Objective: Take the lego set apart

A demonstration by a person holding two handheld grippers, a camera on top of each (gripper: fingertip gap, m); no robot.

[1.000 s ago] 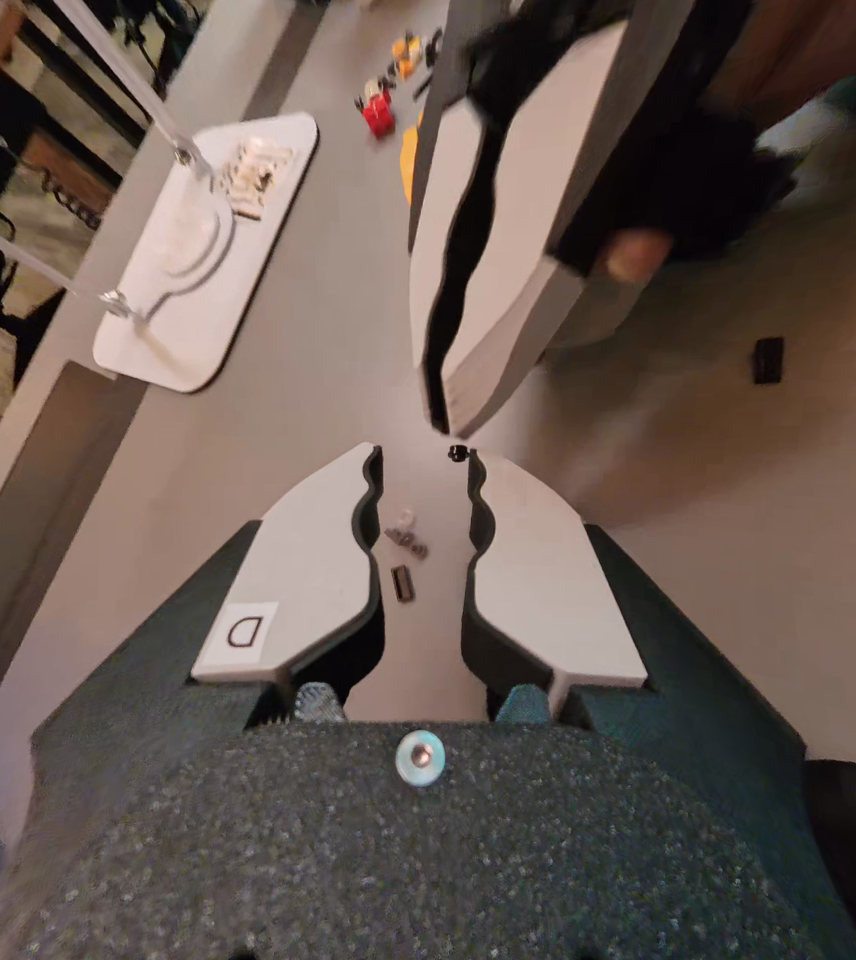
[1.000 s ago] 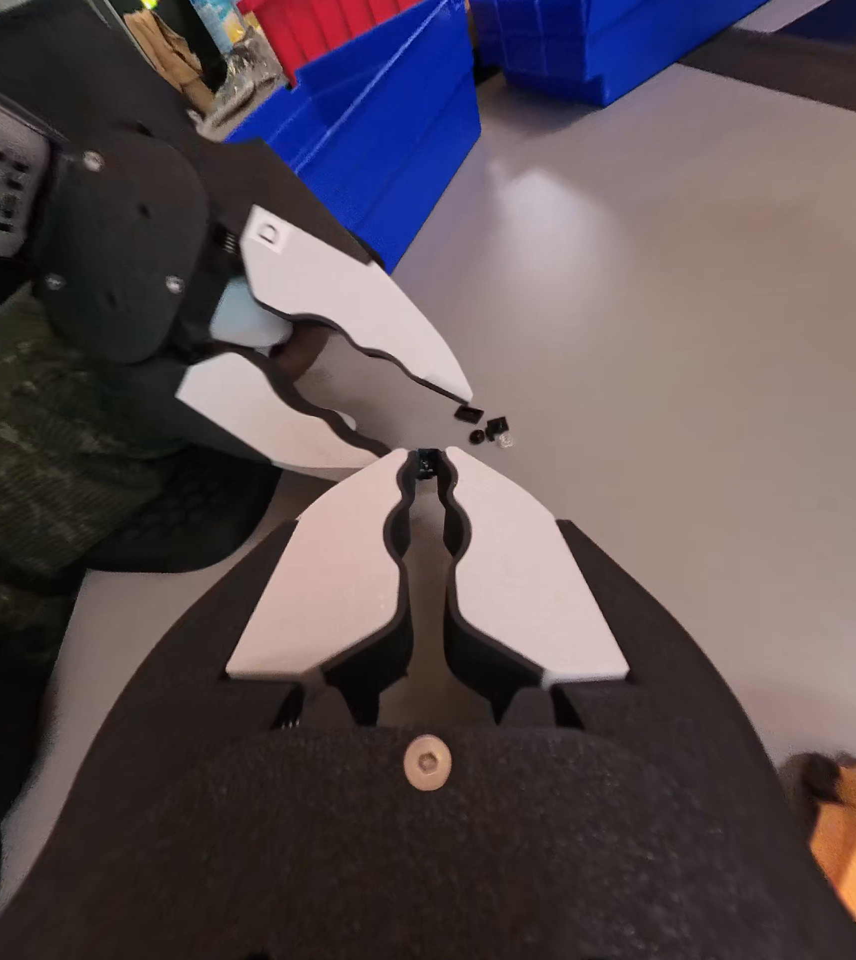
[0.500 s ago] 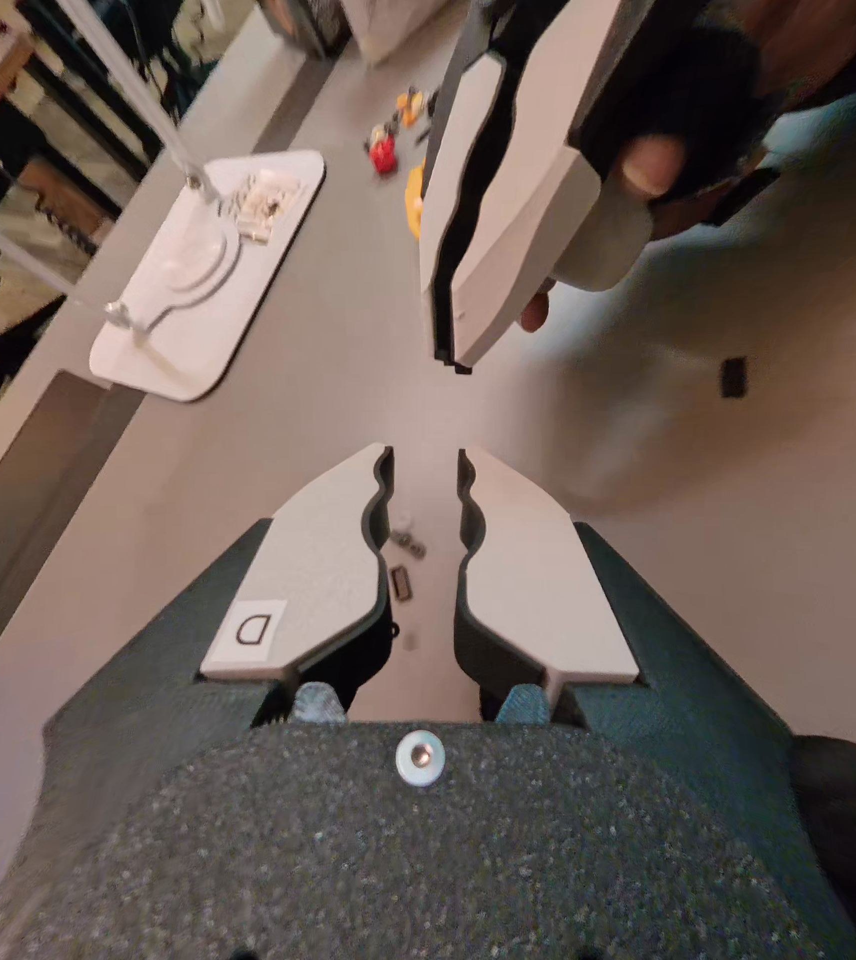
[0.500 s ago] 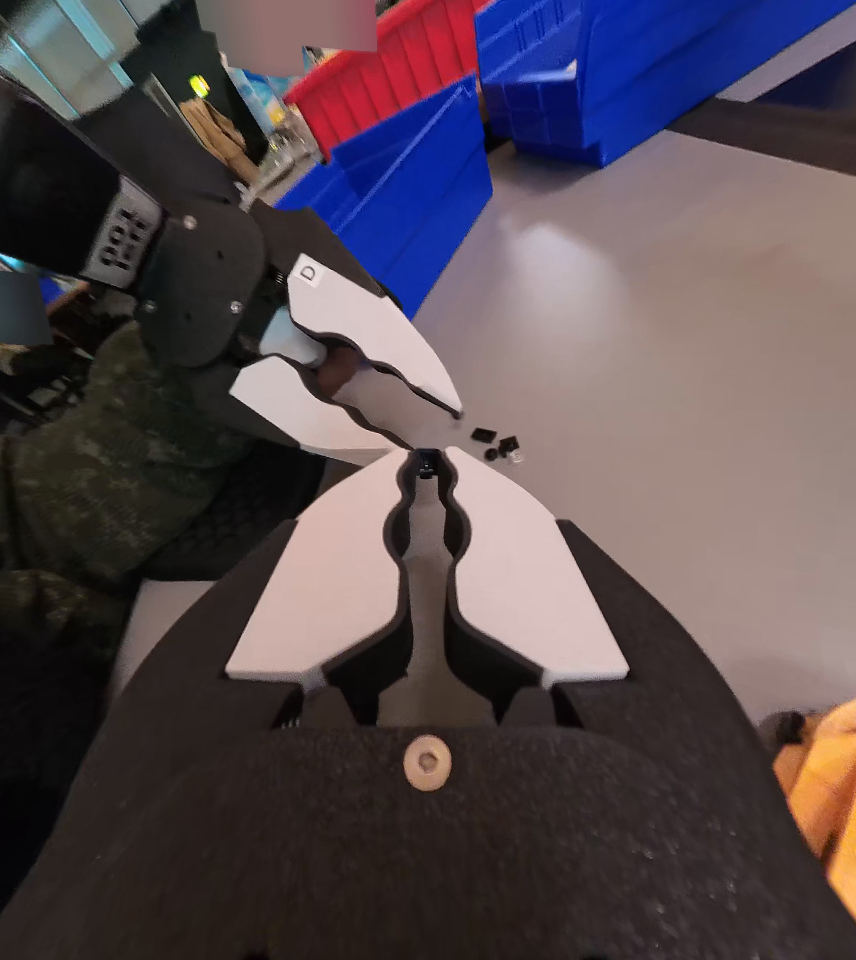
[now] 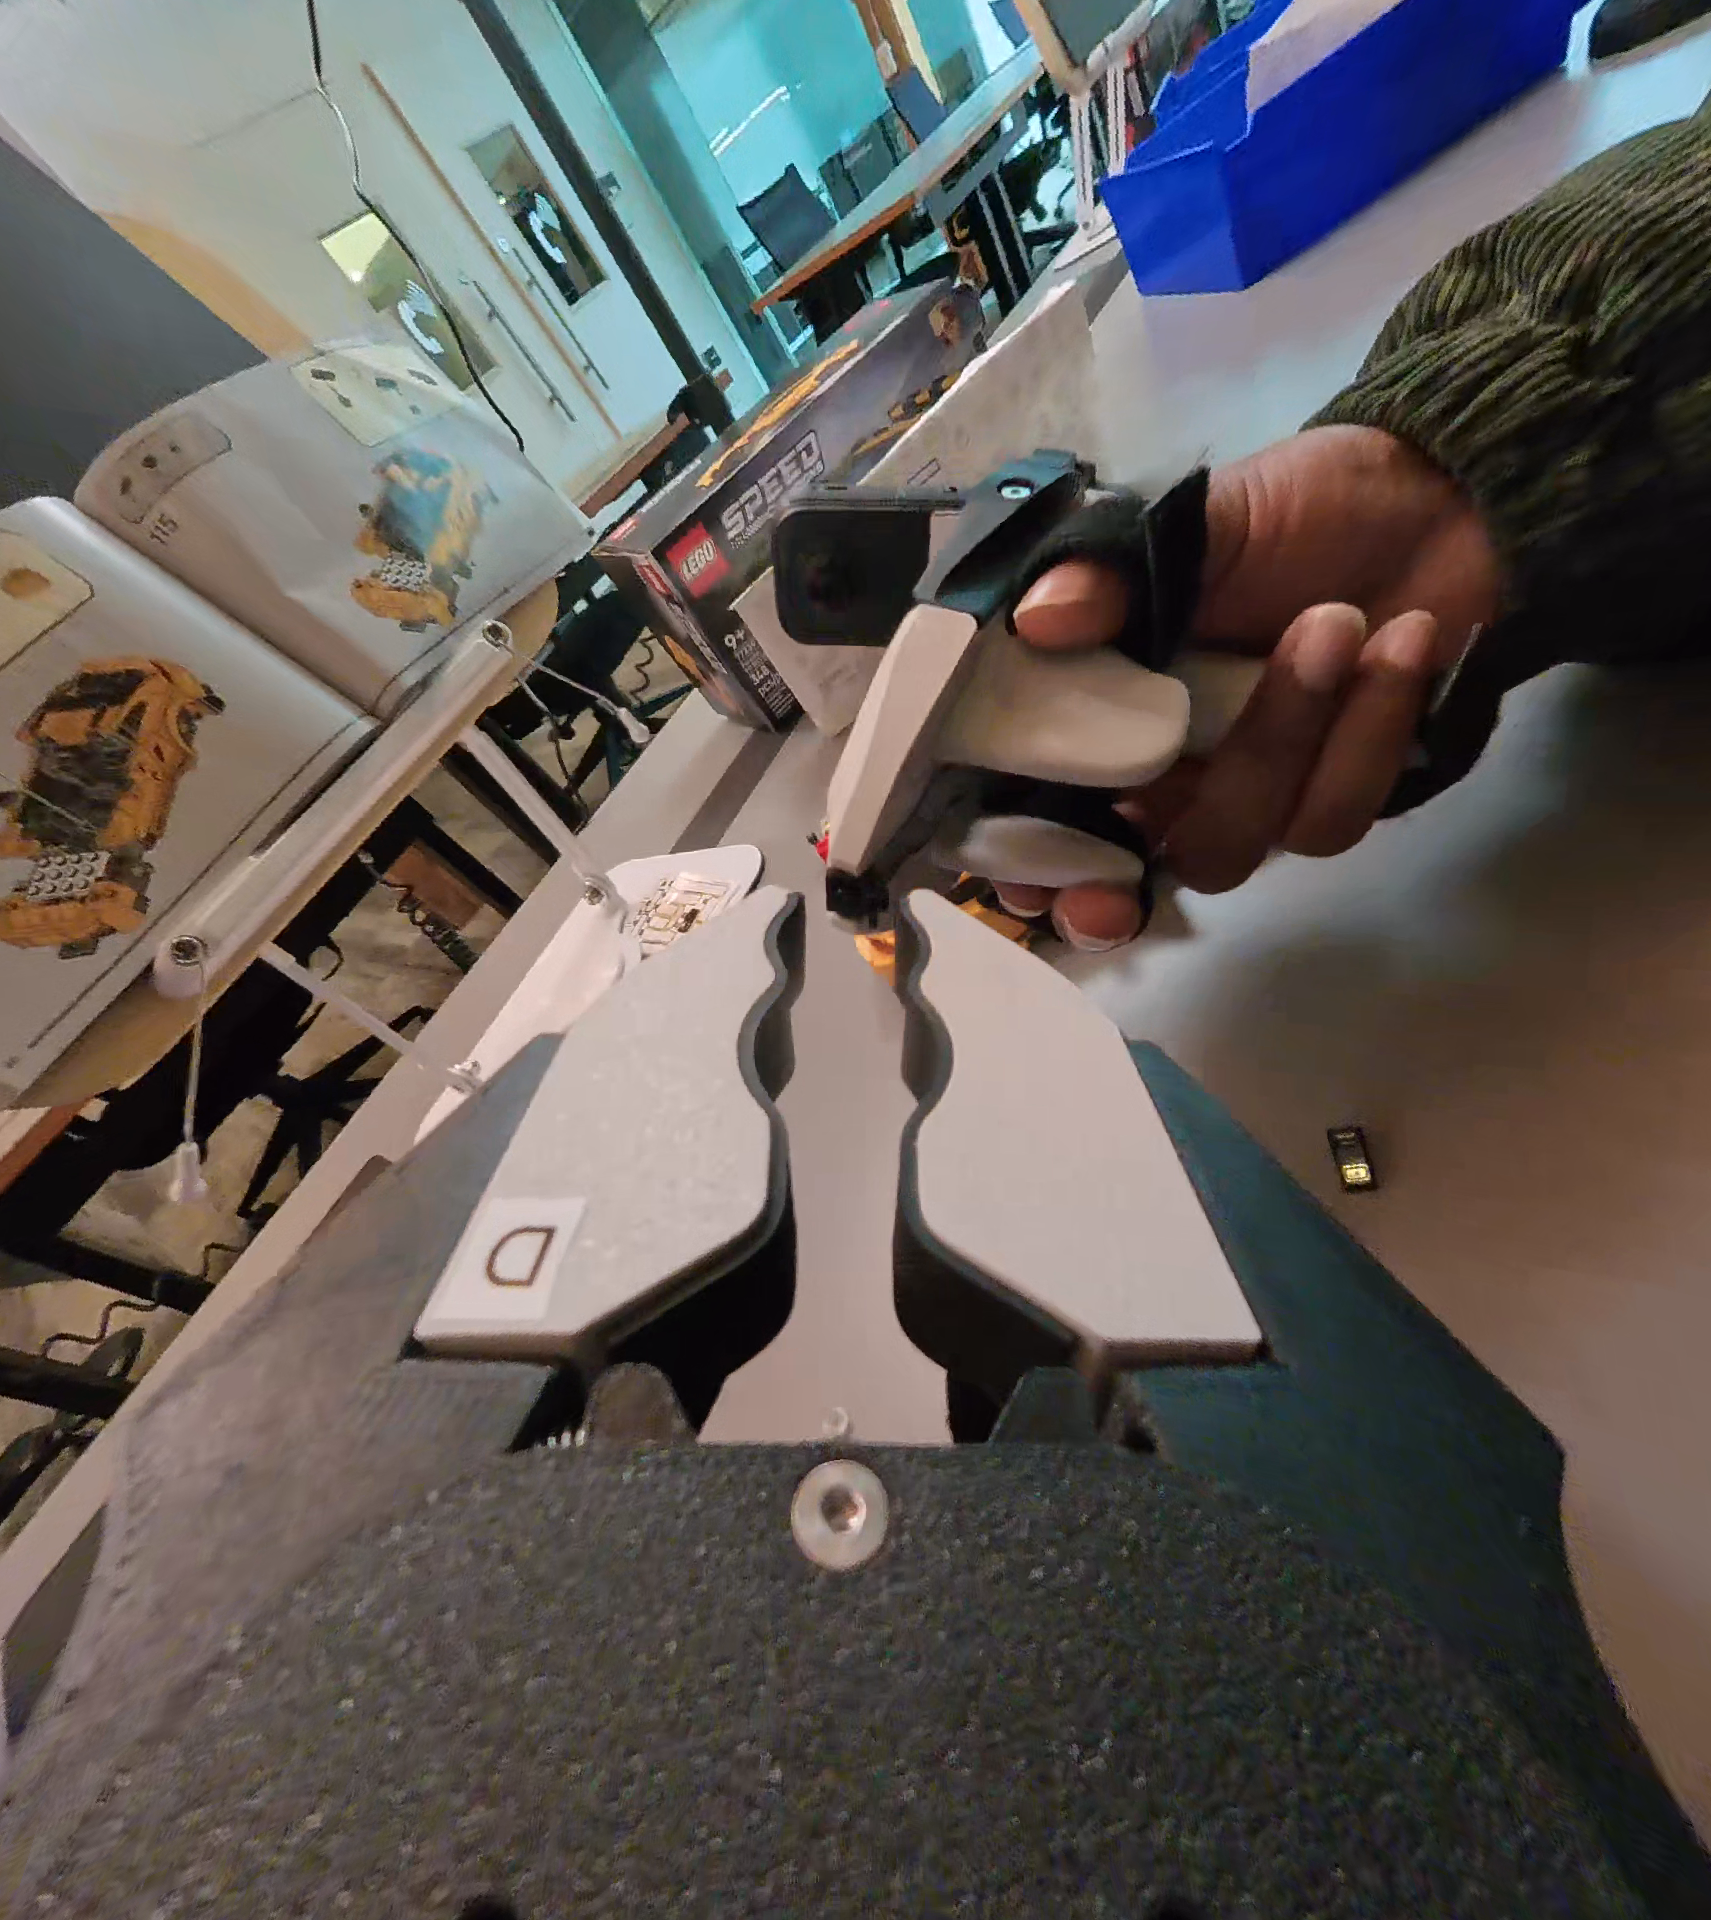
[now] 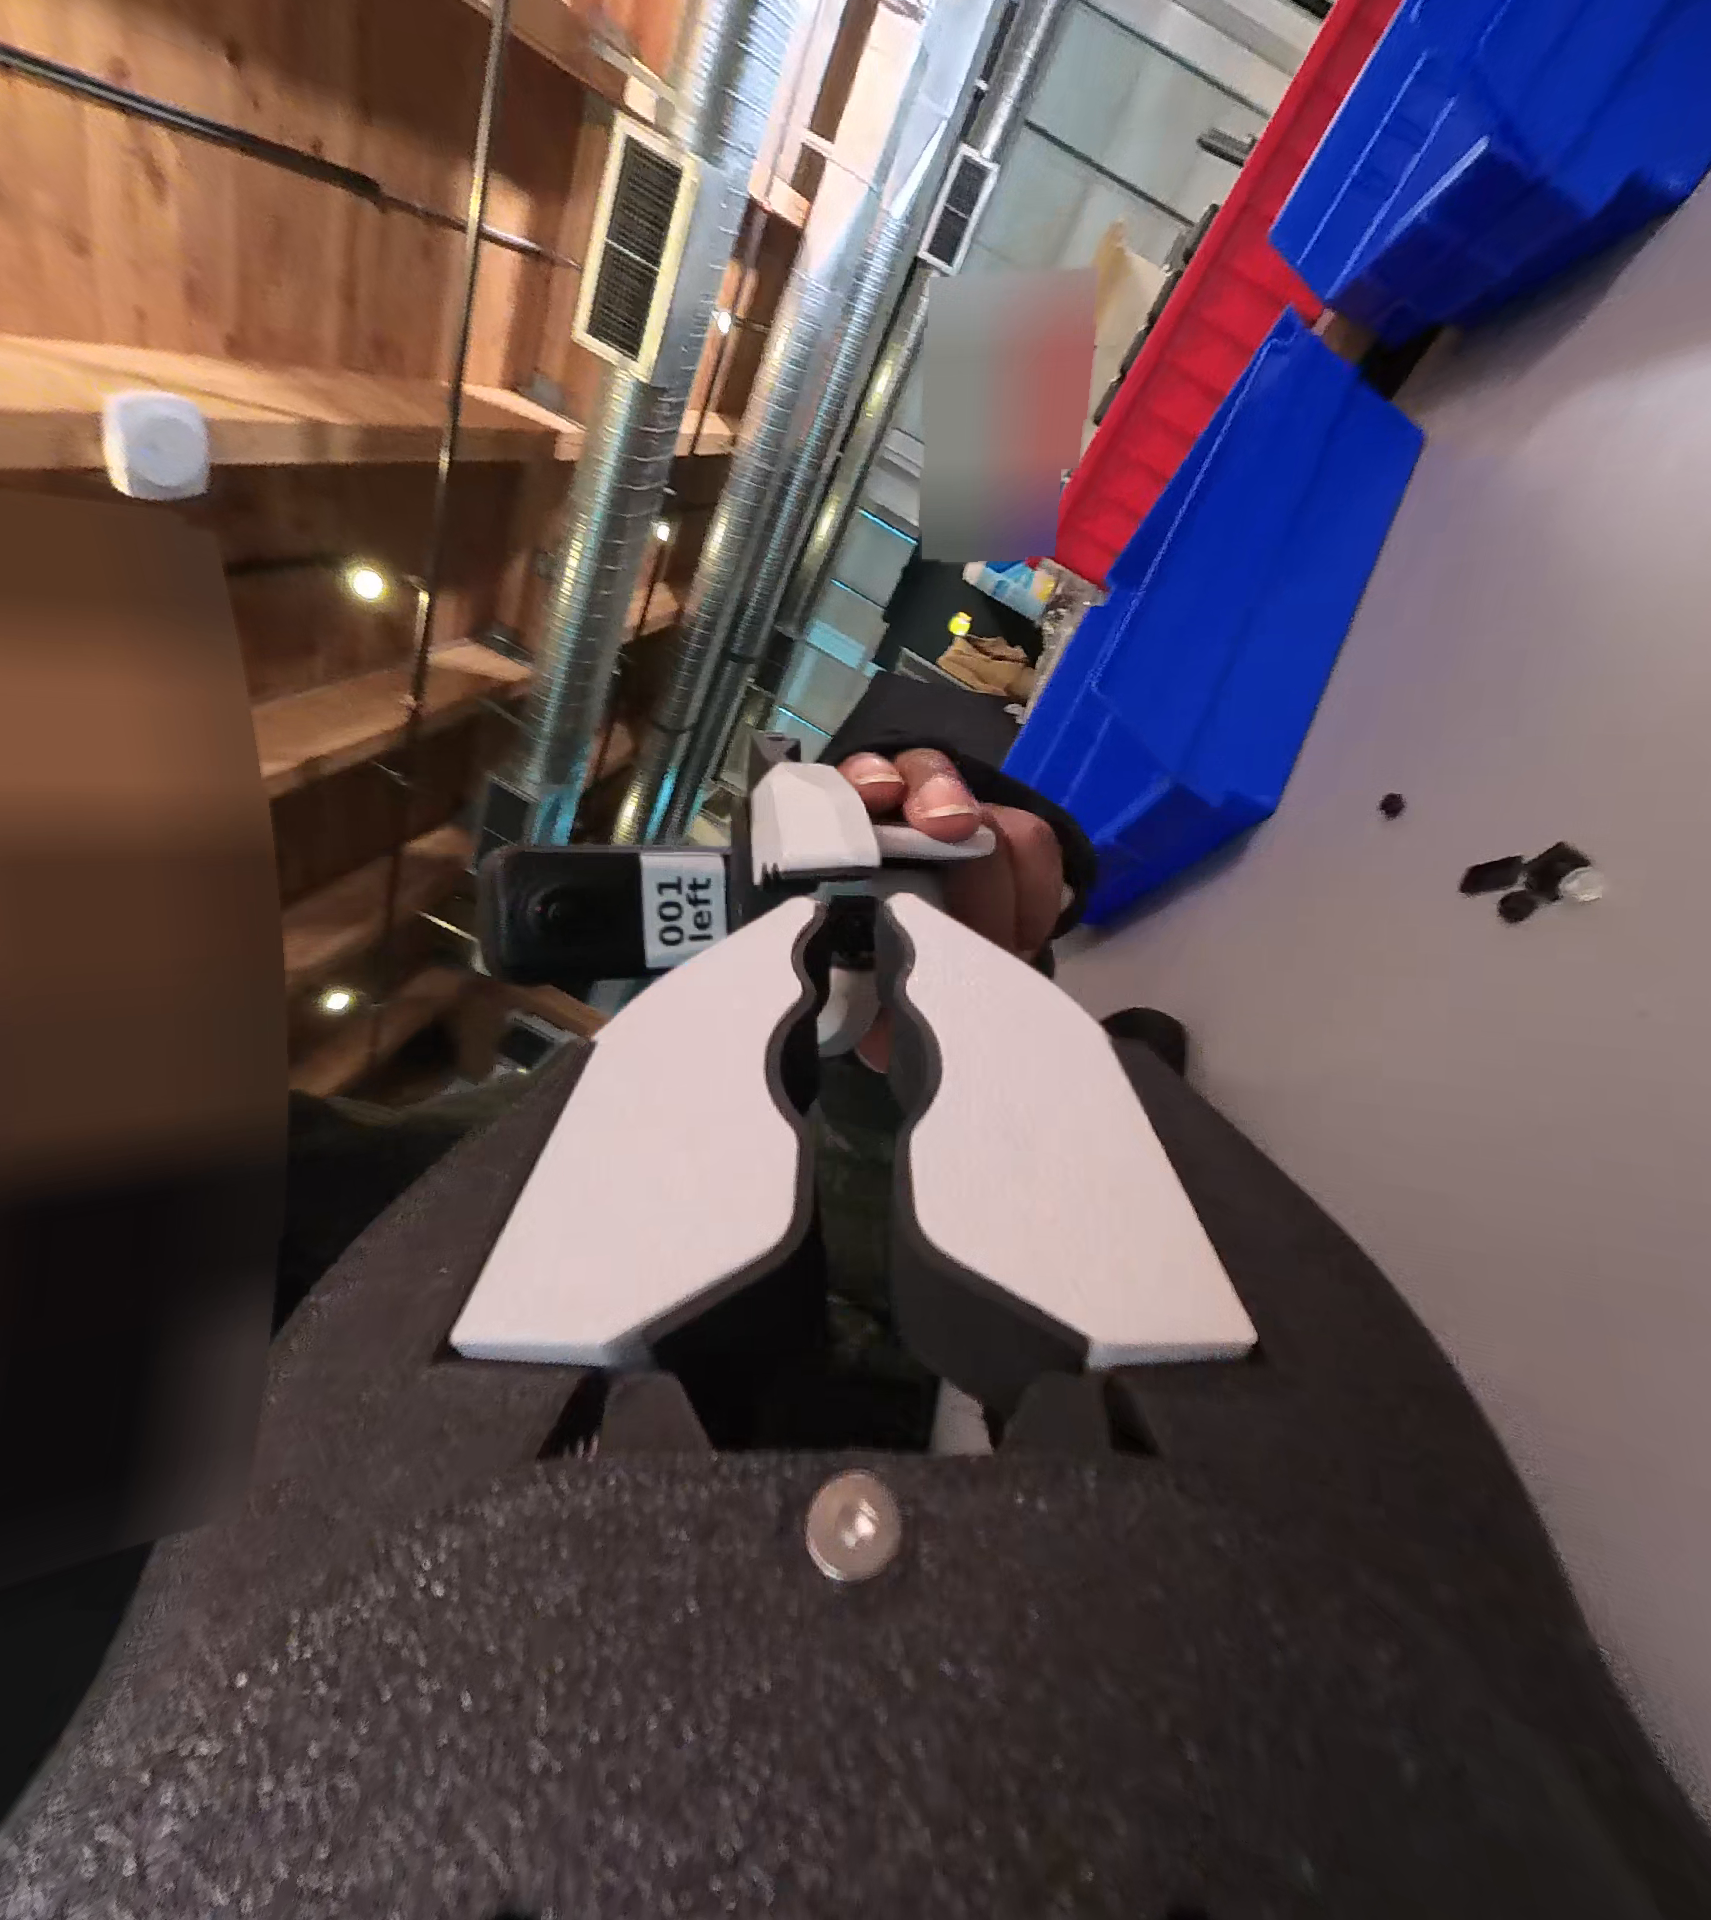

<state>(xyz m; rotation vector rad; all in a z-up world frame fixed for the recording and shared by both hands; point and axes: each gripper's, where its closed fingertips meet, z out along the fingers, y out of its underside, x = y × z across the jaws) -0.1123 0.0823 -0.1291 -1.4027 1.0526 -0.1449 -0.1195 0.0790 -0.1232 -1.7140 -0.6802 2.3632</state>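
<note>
Grey table (image 5: 1453,1039) filling the frame's right, left gripper (image 5: 851,935) gaping empty at centre, right gripper (image 6: 849,928) pinching a small black piece (image 6: 851,935), possibly lego, loose black bits (image 6: 1531,883) lying right, blue bins (image 6: 1246,623) upper right, wooden shelving (image 6: 207,312) upper left

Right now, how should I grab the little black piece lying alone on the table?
Probably from straight above, pinching the two long sides of the black piece. It lies flat and alone on the table, and looks narrow enough to straddle.
</note>
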